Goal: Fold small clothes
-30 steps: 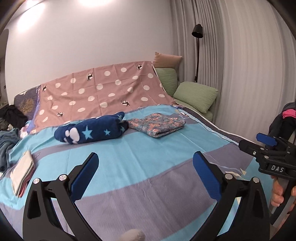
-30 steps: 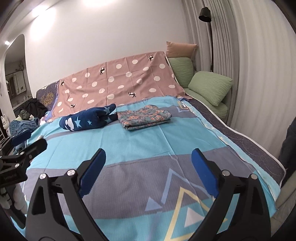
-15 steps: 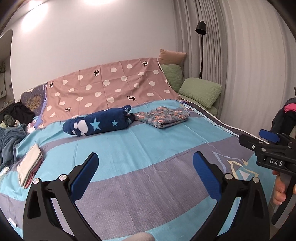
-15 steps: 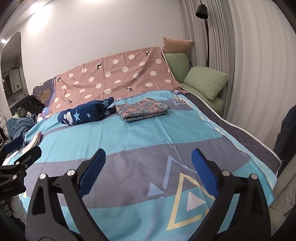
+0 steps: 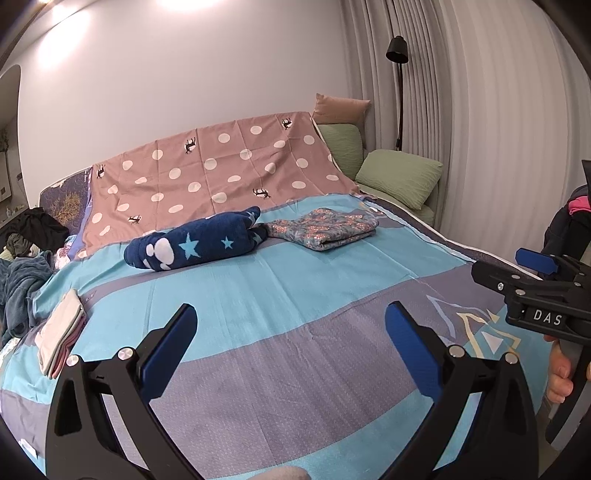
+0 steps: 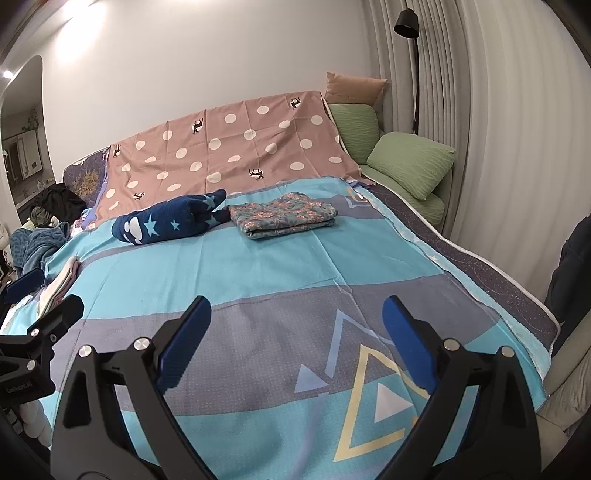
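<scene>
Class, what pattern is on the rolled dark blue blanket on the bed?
White clouds and pale blue stars on the blanket; clearest in the left wrist view.

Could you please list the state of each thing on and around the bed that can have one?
Left tongs: open, empty, above the bedspread.
Right tongs: open, empty.
Floral garment: folded flat.
Navy star garment: rolled in a bundle, touching the floral one.
Pale clothes stack: folded, at the bed's left edge.
Polka-dot sheet: spread over the headboard end.
Floor lamp: appears off.
</scene>
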Available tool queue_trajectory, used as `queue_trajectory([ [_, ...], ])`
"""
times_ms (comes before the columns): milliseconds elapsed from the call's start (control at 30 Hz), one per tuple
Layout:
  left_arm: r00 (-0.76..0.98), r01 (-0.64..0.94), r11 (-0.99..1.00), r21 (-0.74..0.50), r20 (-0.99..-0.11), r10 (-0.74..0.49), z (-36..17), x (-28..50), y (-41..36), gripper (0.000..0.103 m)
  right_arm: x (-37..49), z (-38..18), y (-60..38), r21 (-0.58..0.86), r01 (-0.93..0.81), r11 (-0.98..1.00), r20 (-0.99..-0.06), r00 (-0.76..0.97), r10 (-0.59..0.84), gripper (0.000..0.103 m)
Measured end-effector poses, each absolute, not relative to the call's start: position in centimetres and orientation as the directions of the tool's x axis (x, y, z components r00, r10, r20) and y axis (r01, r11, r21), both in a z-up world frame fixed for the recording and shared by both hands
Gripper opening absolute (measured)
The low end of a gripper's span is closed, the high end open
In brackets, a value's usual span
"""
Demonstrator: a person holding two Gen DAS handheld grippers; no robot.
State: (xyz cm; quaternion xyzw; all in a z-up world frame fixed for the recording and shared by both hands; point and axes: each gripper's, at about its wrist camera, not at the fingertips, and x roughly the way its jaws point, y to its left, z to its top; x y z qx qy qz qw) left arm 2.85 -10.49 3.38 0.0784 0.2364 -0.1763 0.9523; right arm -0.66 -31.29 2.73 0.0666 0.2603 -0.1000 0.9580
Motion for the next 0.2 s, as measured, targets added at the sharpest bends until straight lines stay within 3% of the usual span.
queue_trajectory([
  [200, 0.817, 0.375, 0.925, 0.059, -0.493, -0.299, 2.86, 3.15, -10.45, 0.102, -0.43, 2.71, -31.04, 0.066, 0.226, 0.972, -0.514, 0.842, -0.161, 0.096],
])
